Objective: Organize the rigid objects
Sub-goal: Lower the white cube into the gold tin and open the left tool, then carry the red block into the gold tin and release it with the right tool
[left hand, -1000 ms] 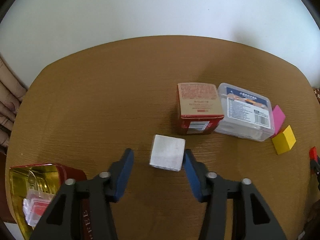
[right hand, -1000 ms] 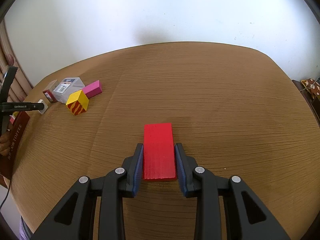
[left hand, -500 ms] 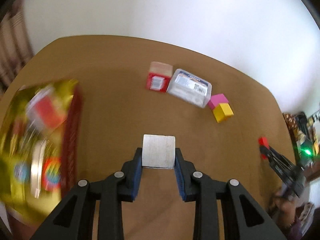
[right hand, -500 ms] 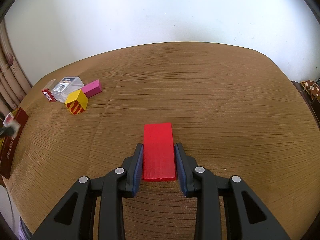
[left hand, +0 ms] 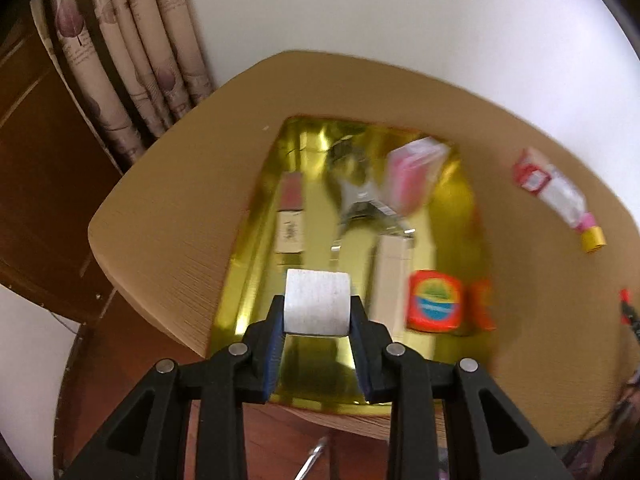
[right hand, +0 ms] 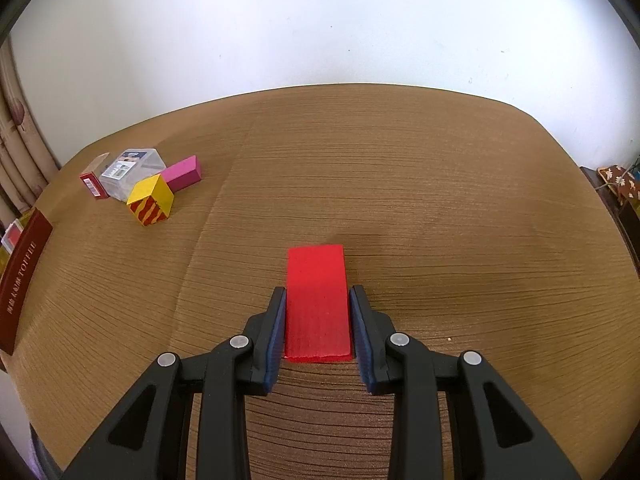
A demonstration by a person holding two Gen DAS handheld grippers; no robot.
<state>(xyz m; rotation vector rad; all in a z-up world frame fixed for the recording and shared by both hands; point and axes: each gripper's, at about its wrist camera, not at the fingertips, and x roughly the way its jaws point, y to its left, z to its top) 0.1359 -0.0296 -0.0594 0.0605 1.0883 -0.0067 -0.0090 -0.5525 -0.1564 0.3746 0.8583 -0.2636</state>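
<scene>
From the left wrist camera, the left tongs (left hand: 317,312) are pinching a white block (left hand: 317,302) between their blue pads. The block is up in the air, over the near end of a shiny gold box (left hand: 256,216) that sits by the table's (left hand: 168,208) left edge. Inside the box there is a pink and white pack (left hand: 412,176), a long thin box (left hand: 290,220), a pale box (left hand: 390,276) and an orange pack with a blue and yellow round picture (left hand: 434,300) (much of this is blurry, so it is hard to tell more). Near the table's far right edge lie a small red box (left hand: 530,174), a clear box (left hand: 560,196) and a yellow block (left hand: 594,238), all in a row. A curtain (left hand: 132,60) hangs past the far left corner.

From the right wrist camera, the right tongs (right hand: 318,322) are pinching a flat red block (right hand: 317,300) by its long sides. The block lies on the table (right hand: 440,200), near the near edge. Close to the far left corner sit a little group: a red carton (right hand: 94,180), a clear plastic box (right hand: 130,170), a pink block (right hand: 184,172) and a yellow block with red stripes (right hand: 151,200). The pink block touches the yellow one. At the left edge is a dark red box side with gold letters (right hand: 22,276).
</scene>
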